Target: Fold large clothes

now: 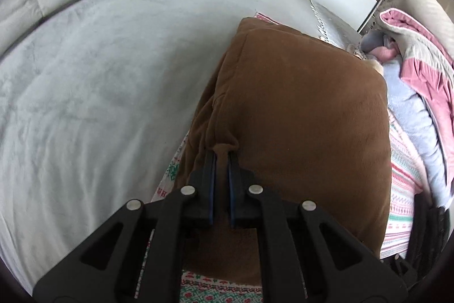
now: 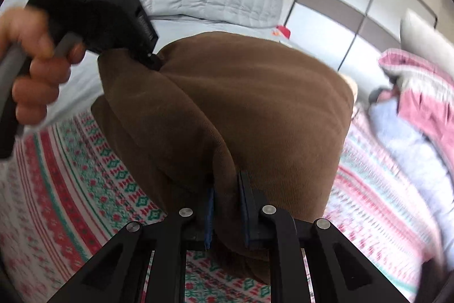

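Grey bedding [image 1: 93, 93] and a patterned quilt [image 2: 71, 175] spread beyond the jaws, where one brown garment [image 1: 298, 110] lay half folded with an edge clenched in each of two grippers: the left gripper [image 1: 222, 158] pinched a bunched corner between its jaws, and the right gripper [image 2: 227, 189] gripped a thick fold. Judging by this, both corners should rise level together, carrying the edge squarely across so the layers stack without twisting.

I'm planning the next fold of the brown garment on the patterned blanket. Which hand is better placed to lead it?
Neither clearly: the left gripper and right gripper each pinch a bunched edge of the brown fleece garment. They probably carry it over together, with the bare grey bedcover on the left's side.
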### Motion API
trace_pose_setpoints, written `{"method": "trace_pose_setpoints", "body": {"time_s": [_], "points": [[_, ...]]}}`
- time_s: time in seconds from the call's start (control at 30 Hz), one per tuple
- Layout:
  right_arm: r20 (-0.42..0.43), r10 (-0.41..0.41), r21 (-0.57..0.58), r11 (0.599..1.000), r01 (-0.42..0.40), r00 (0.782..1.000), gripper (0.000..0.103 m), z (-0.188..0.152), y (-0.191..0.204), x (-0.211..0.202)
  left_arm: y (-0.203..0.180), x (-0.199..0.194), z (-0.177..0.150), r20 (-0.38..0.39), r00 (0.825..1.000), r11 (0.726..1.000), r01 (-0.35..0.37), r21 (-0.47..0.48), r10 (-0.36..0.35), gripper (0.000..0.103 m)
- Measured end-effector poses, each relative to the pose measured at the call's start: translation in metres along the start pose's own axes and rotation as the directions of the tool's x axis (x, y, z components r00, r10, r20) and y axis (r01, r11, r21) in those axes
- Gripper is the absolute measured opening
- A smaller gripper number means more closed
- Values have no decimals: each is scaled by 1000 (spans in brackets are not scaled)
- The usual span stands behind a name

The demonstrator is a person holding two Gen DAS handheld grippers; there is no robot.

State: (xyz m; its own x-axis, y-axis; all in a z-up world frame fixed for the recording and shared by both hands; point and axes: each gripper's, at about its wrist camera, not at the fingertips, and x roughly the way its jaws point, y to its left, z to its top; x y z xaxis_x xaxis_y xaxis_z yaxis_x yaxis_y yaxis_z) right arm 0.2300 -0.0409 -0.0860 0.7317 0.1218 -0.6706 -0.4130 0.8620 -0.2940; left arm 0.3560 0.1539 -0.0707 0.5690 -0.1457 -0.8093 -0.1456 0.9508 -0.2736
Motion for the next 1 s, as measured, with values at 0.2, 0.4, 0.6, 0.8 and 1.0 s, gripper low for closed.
{"method": "trace_pose_setpoints", "body": {"time_s": [0.2, 0.4, 0.6, 0.8, 1.0], "points": [[10, 123, 75, 990, -123, 992, 27, 8, -22, -28, 5, 0, 1, -9, 1000, 1000, 26, -11, -26, 11], [147, 225, 349, 899, -263, 963, 37, 20, -107, -65, -1, -1, 1, -20, 1000, 1000, 2, 8, -2, 13], [10, 226, 395, 894, -211, 974, 23, -1, -110, -4, -4, -1, -2, -25, 999, 999, -30, 43, 32, 15], [-38, 97, 337, 938, -79, 995, 22, -15, -86, 14, -11, -2, -2, -22, 998, 995, -53, 87, 55, 25], [-43, 104, 351, 933, -83, 994, 23, -5, -89, 11, -4, -16, 2, 0, 1000, 998, -9, 62, 9, 31]]}}
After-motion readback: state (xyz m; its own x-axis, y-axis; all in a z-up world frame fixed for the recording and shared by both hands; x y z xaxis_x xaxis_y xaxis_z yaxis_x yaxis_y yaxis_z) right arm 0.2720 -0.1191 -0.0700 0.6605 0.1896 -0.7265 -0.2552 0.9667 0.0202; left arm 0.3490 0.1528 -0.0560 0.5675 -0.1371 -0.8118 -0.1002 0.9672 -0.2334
